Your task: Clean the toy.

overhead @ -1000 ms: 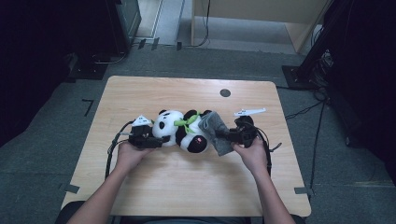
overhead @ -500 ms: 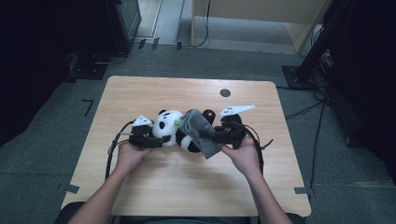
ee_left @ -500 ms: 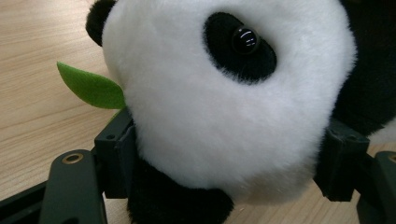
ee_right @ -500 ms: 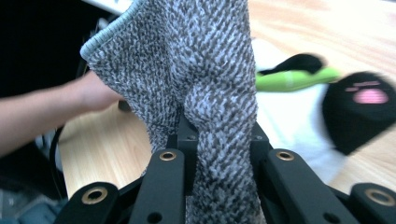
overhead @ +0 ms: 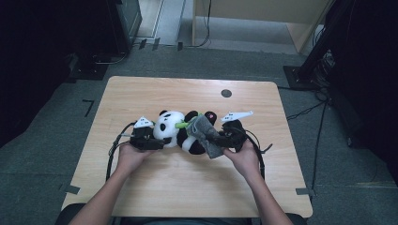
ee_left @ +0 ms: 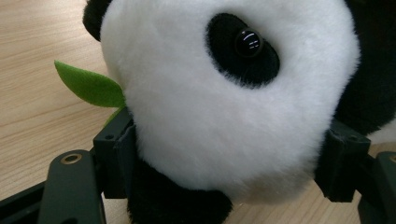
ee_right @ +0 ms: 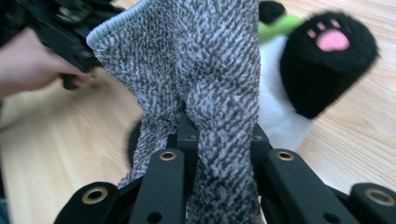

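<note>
The panda plush (overhead: 180, 133) is lying on its side near the middle of the surface (overhead: 187, 187). The left tongs (overhead: 157, 143) are squeezing its white head (ee_left: 224, 93) from both sides, apparently pinning the toy so it is not sliding. The right tongs (overhead: 217, 139) are pinching a grey knitted cloth (ee_right: 201, 70) and holding it over the panda's body, just left of the pink-padded paw (ee_right: 329, 60), probably to wipe or cover the plush while it is being steadied.

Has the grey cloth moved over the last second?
Yes. The cloth, clamped in the right gripper, has gone left across the panda, away from the table's right edge.
</note>
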The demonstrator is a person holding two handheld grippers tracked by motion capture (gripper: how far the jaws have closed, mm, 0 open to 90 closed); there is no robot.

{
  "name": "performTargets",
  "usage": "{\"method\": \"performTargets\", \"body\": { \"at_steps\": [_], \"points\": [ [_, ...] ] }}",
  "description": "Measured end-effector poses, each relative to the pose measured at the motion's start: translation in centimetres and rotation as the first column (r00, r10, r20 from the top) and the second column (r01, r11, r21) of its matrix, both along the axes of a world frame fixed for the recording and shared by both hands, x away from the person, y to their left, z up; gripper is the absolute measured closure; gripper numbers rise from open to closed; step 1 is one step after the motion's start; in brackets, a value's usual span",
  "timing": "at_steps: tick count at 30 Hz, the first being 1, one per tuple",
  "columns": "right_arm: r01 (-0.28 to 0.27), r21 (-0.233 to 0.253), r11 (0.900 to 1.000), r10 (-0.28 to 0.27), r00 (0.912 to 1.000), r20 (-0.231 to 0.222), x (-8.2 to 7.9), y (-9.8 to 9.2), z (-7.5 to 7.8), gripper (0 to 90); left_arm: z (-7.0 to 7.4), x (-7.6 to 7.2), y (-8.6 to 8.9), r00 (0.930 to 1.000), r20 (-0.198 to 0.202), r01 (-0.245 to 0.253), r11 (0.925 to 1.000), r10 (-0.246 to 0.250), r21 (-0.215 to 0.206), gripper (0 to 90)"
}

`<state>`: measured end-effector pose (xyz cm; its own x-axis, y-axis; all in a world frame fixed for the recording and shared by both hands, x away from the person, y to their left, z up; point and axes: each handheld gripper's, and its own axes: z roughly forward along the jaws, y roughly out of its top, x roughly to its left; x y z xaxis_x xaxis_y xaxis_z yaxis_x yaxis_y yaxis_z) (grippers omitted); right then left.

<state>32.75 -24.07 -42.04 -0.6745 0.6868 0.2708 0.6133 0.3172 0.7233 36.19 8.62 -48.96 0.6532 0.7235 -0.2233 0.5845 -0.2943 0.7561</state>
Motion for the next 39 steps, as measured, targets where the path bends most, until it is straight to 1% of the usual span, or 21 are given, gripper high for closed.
{"method": "performTargets", "body": {
  "at_steps": [1,2,3,5,7,10,14,16,17,18,21,22,24,25,27,29,30,32,34,37,39],
  "points": [
    [0.000,0.000,1.000,0.000,1.0000,0.000,0.0,0.0,0.0,76.5,0.0,0.0,0.0,1.0000,0.000,0.000,1.0000,0.000,0.000,23.5],
    [0.014,-0.028,1.000,-0.015,0.9997,-0.019,0.2,-0.1,-0.6,76.6,0.0,0.0,0.1,1.0000,-0.001,0.004,1.0000,-0.004,0.003,23.5],
    [0.010,-0.026,1.000,-0.011,0.9996,-0.025,0.3,-0.1,-0.9,76.6,0.0,0.0,0.1,1.0000,0.000,0.005,1.0000,-0.005,0.002,23.5],
    [-0.010,0.036,0.999,0.012,0.9987,-0.050,0.6,-0.6,-1.5,76.5,0.0,0.1,0.1,1.0000,-0.004,0.005,1.0000,-0.005,-0.004,23.6],
    [0.004,0.067,0.998,0.000,0.9977,-0.067,1.0,-1.3,-2.2,76.6,0.0,0.1,0.1,0.9999,-0.011,0.001,0.9999,-0.001,-0.011,24.0],
    [0.017,0.041,0.999,-0.014,0.9983,-0.056,1.4,-2.0,-3.2,76.7,0.0,0.1,0.1,1.0000,-0.010,-0.002,0.9999,0.002,-0.015,24.5],
    [0.038,0.049,0.998,-0.034,0.9963,-0.079,2.0,-3.0,-4.2,76.7,0.0,0.1,0.2,1.0000,-0.007,-0.001,0.9997,0.000,-0.026,25.0],
    [0.057,0.033,0.998,-0.054,0.9947,-0.087,2.1,-3.5,-4.5,76.6,0.0,0.1,0.3,1.0000,0.001,0.005,0.9994,-0.005,-0.035,25.6],
    [0.068,0.007,0.998,-0.067,0.9945,-0.080,2.2,-3.6,-4.5,76.6,0.0,0.1,0.3,1.0000,0.001,0.005,0.9994,-0.005,-0.035,25.8],
    [0.077,-0.015,0.997,-0.078,0.9945,-0.070,2.3,-3.9,-4.5,76.6,0.1,0.1,0.3,1.0000,0.004,0.006,0.9993,-0.006,-0.037,26.2],
    [0.102,0.008,0.995,-0.101,0.9916,-0.081,2.4,-4.5,-4.0,76.5,0.5,-0.2,0.3,1.0000,-0.006,0.006,0.9991,-0.006,-0.043,31.6],
    [0.107,0.044,0.993,-0.102,0.9908,-0.088,2.4,-4.7,-3.7,76.6,0.6,-0.3,0.3,0.9999,-0.009,0.007,0.9991,-0.008,-0.042,34.5],
    [0.101,0.108,0.989,-0.093,0.9927,-0.077,2.2,-4.8,-3.3,76.7,0.7,-0.4,0.3,0.9999,-0.004,0.015,0.9994,-0.015,-0.032,36.7],
    [0.103,0.120,0.987,-0.095,0.9931,-0.069,2.2,-4.8,-2.8,76.8,0.7,-0.5,0.2,0.9999,-0.001,0.017,0.9994,-0.017,-0.030,37.4],
    [0.100,0.126,0.987,-0.098,0.9949,-0.020,2.0,-4.6,-1.7,76.8,0.8,-0.6,0.3,0.9998,0.003,0.019,0.9994,-0.019,-0.029,39.1],
    [0.097,0.155,0.983,-0.103,0.9942,0.031,2.0,-4.6,-0.7,76.8,0.8,-0.8,0.3,0.9998,0.001,0.020,0.9993,-0.020,-0.031,39.8],
    [0.097,0.165,0.982,-0.106,0.9934,0.044,2.1,-4.6,-0.1,76.8,0.9,-1.2,0.3,0.9996,-0.005,0.027,0.9989,-0.028,-0.037,39.9],
    [0.090,0.171,0.981,-0.101,0.9935,0.054,2.3,-4.5,0.5,76.8,1.0,-1.8,0.3,0.9992,-0.009,0.038,0.9981,-0.038,-0.049,39.8],
    [0.081,0.171,0.982,-0.091,0.9943,0.055,2.7,-4.1,0.8,76.8,1.0,-2.3,0.1,0.9988,-0.008,0.047,0.9979,-0.048,-0.044,39.2],
    [0.066,0.158,0.985,-0.073,0.9966,0.039,3.2,-3.2,0.4,76.7,0.9,-2.4,-0.2,0.9990,-0.023,0.036,0.9979,-0.037,-0.054,36.6],
    [0.066,0.135,0.989,-0.070,0.9972,0.026,3.5,-2.6,-0.3,76.7,0.9,-2.2,-0.2,0.9989,-0.035,0.028,0.9976,-0.030,-0.064,35.5]
  ]
}}
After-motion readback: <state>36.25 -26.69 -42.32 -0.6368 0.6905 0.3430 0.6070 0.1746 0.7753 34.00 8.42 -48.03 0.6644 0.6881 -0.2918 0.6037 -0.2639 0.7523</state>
